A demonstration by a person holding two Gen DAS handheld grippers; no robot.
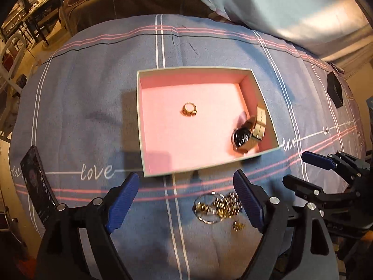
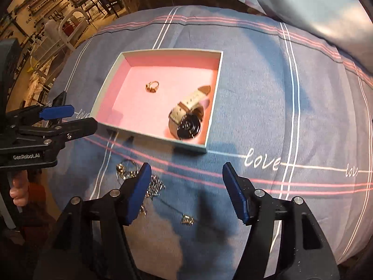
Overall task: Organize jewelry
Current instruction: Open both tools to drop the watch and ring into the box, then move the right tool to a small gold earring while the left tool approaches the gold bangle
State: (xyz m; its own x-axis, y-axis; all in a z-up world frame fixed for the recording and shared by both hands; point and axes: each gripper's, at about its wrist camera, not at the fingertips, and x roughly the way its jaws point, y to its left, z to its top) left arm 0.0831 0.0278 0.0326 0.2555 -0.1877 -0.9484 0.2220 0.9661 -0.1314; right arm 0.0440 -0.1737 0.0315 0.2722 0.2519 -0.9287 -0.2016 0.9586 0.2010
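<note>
An open box with pink lining sits on the blue bedspread. Inside it lie a gold ring and a watch with a pale strap, the watch in the corner nearest the right gripper. In front of the box, a pile of gold jewelry lies on the cloth, with one small piece apart from it. My left gripper hangs open above the pile. My right gripper is open too, over the cloth beside the pile. Neither holds anything.
A black phone lies at the left on the bedspread. A small black box sits far right. A pale pillow lies behind the box. A hand holds the left gripper's handle.
</note>
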